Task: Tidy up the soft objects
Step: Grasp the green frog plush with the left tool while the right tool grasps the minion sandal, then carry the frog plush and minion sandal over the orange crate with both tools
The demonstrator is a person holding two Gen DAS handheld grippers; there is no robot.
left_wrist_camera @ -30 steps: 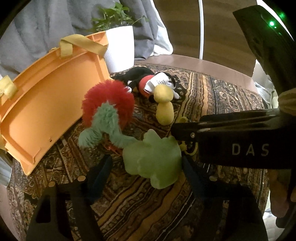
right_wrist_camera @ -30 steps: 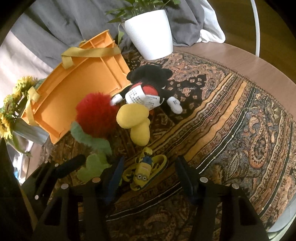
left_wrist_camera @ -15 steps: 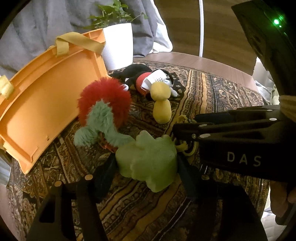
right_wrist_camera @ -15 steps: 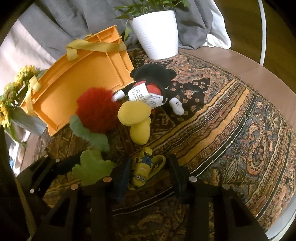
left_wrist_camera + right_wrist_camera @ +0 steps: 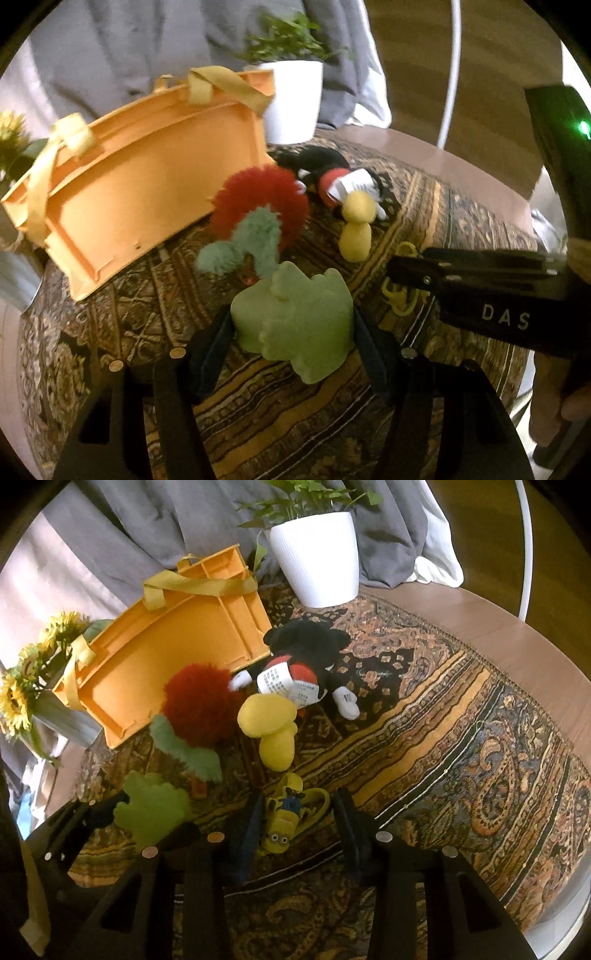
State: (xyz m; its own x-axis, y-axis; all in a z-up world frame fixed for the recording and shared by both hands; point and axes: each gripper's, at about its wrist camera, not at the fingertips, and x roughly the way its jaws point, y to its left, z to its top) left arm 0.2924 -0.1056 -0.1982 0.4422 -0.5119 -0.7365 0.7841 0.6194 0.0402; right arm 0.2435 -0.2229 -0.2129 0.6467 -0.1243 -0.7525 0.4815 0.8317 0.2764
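My left gripper (image 5: 293, 345) is shut on a pale green plush (image 5: 295, 317), held just above the patterned cloth (image 5: 258, 413). The same green plush (image 5: 151, 812) appears at the lower left of the right wrist view. My right gripper (image 5: 299, 823) is shut on a small yellow minion toy (image 5: 282, 825) with a yellow strap, which lies on the cloth. Beyond them lie a red fuzzy toy with green leaves (image 5: 199, 709), a yellow mushroom-shaped plush (image 5: 273, 731) and a black mouse plush (image 5: 306, 653). An orange basket (image 5: 155, 661) with yellow handles lies tipped on its side behind.
A white plant pot (image 5: 317, 561) stands at the back by grey curtains. Sunflowers in a vase (image 5: 22, 701) sit left of the basket. The round table's wooden rim (image 5: 517, 638) curves along the right. A hand (image 5: 554, 406) grips the right tool.
The left jaws closed on the green plush and raised it a little. The right jaws closed in around the minion toy.
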